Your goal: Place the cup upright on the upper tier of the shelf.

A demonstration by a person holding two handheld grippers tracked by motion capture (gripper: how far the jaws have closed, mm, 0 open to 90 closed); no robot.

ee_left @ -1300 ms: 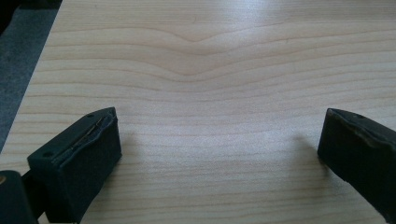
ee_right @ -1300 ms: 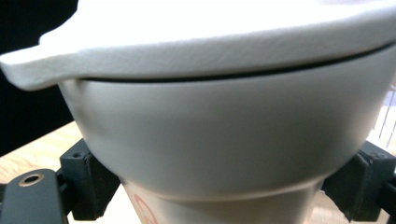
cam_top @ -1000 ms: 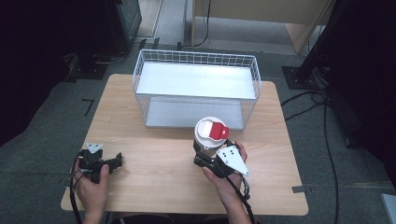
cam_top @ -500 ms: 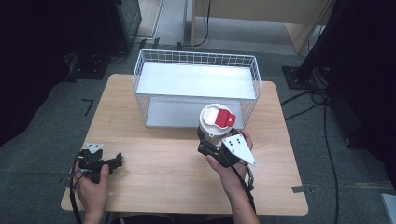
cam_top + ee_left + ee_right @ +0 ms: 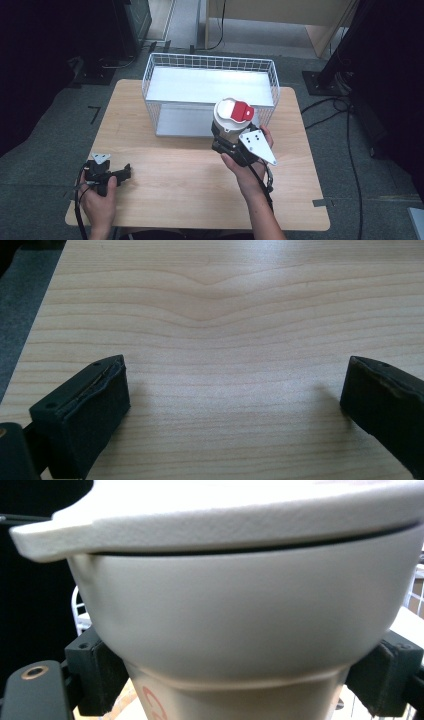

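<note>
— Where's the cup (image 5: 231,119) now?

— In my right gripper (image 5: 226,142), lifted off the table (image 5: 200,190) and hanging just in front of the wire basket (image 5: 209,64), at its near right corner. The jaws are clamped on the lower part of the cup, one pad on each side; my right gripper view shows the wide white body (image 5: 240,615) bulging above them, the lid's rim jutting out on top.

— What does the lid look like?

— White, with a red flap (image 5: 242,112) on its right half. The cup stands about upright in the grip.

— And your left hand?

— My left gripper (image 5: 125,172) is low over the table's near left corner, well apart from cup and basket. Its jaws are spread wide with bare wood (image 5: 225,340) between them — they grip nothing.

— Anything in the basket?

— I see just its pale floor (image 5: 210,86) through the mesh.
</note>
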